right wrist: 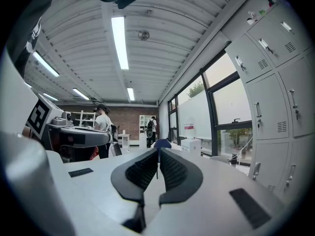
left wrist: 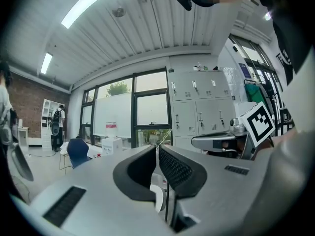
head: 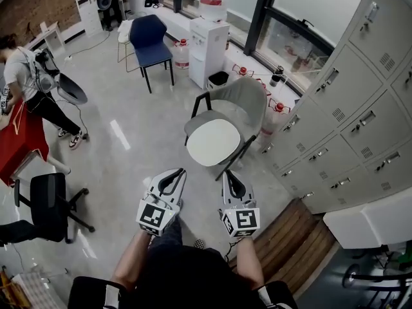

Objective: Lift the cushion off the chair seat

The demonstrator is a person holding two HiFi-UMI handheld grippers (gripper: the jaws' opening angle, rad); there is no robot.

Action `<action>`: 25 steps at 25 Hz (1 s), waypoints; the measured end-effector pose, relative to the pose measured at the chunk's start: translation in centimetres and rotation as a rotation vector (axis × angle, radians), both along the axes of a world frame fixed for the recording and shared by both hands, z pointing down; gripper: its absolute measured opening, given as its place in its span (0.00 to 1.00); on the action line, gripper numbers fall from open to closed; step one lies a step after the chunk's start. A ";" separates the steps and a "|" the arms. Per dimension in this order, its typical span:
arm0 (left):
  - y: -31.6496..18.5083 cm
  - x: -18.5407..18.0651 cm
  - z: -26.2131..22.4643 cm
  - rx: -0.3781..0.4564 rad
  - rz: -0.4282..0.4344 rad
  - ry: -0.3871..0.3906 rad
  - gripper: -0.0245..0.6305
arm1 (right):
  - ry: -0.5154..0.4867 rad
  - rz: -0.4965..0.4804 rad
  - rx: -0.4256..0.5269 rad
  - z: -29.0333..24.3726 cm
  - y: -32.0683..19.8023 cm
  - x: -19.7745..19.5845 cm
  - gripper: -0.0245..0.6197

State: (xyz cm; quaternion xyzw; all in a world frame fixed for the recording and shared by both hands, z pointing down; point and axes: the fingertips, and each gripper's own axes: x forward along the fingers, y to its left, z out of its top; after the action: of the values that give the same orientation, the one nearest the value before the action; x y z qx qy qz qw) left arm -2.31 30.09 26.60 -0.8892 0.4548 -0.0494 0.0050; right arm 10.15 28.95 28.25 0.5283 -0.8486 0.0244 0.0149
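We hold the left hand-held gripper and the right hand-held gripper side by side and level, well short of the grey chair that stands at our 12 o'clock on the pale floor. The cushion, a round off-white pad, lies flat on that chair's seat, and neither gripper touches it. In the left gripper view the left gripper's dark ribbed pads are clenched together with nothing between them, and in the right gripper view the right gripper's pads meet at their tips in the same way, also empty. From the grey chair, a blue chair stands at about 11 o'clock, and a white water dispenser with its bottle on top stands at 12 o'clock against the window wall. Grey lockers fill the 3 o'clock side of the head view, and a strip of wooden boards lies at about 4 o'clock from our grippers. At 9 o'clock a black office chair stands on the floor, and farther off at 10 o'clock a person leans over a red surface.
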 end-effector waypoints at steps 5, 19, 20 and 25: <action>-6.7 -1.4 0.1 -0.021 0.041 -0.001 0.09 | 0.002 0.035 -0.013 0.0 -6.0 -1.5 0.09; -21.3 -5.6 2.2 -0.109 0.184 0.015 0.09 | 0.029 0.177 -0.098 1.7 -18.8 -5.9 0.09; -22.2 -6.0 2.5 -0.114 0.191 0.015 0.09 | 0.031 0.187 -0.103 1.9 -19.5 -6.2 0.09; -26.3 -7.9 4.1 -0.145 0.235 0.014 0.09 | 0.035 0.244 -0.132 3.0 -22.9 -7.7 0.09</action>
State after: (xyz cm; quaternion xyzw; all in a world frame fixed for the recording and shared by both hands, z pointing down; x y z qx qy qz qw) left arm -10.20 3.81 30.68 -0.9347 0.3428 -0.0752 -0.0567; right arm 2.50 6.08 31.22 0.6257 -0.7743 0.0724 0.0612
